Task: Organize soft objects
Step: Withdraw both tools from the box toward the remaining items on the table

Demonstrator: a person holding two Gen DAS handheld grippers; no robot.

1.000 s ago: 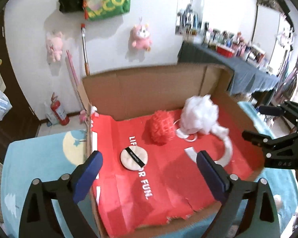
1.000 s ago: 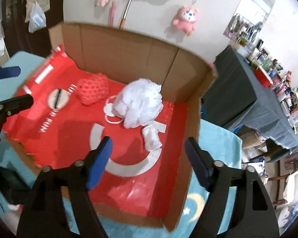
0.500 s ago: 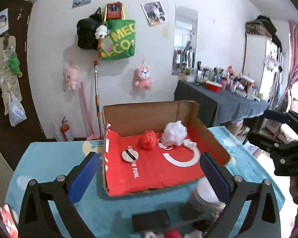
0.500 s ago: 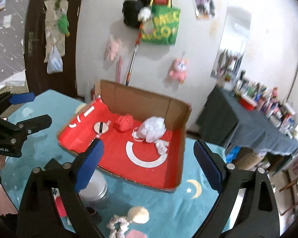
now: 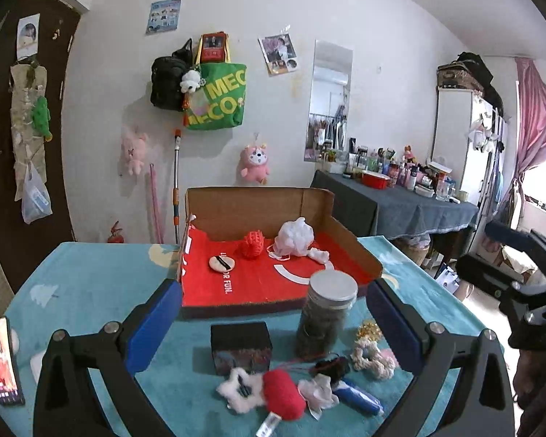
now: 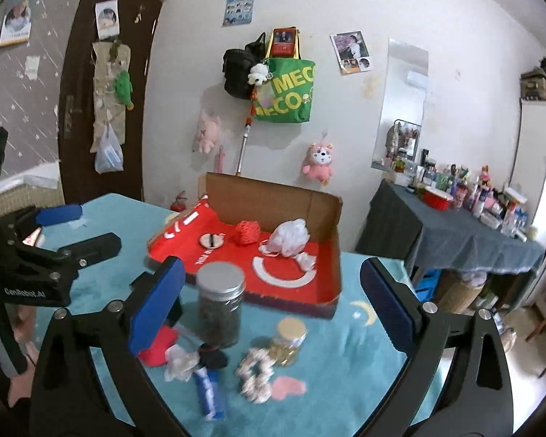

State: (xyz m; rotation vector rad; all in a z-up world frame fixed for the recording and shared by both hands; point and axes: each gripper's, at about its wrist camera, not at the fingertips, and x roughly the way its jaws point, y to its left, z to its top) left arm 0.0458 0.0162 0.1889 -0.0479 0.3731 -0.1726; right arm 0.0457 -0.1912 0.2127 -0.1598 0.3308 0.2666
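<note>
Cardboard box (image 5: 349, 240), red-lined, at table (image 5: 91, 280) centre; near wall folded flat, presumably for easy reach-in. Already inside: powder puff (image 5: 222, 264), red knit ball (image 5: 252, 244), white mesh pouf (image 5: 295, 242), small white wad (image 5: 318, 255) at the pouf's 4 o'clock. Judged sorted.

Left tongs (image 5: 273, 324): wide, nothing between pads. Right tongs (image 6: 269, 309): jaws opening, close to full spread, nothing between them. Both pointed at the box from the near table edge, slightly downward, so the unsorted pile falls between the fingers.

Unsorted, left wrist view, near edge of table: red fuzzy piece (image 5: 284, 393) with white fluffy piece (image 5: 236, 389) touching at its 9 o'clock; crumpled white scrap (image 5: 318, 393); cream scrunchie (image 5: 373, 358) at 3 o'clock of the pile; blue tube (image 5: 356, 398); dark box (image 5: 241, 346); lidded glass jar (image 5: 327, 317) just in front of the box wall. Small yellow-capped jar (image 6: 289, 338) seen only from the right wrist. Phone (image 5: 2, 360) at far 9 o'clock.

Judgement: between picks. Jars, tube and dark box look rigid, probably to be left. Tall jar stands between pile and box: tip risk on any low carry.
</note>
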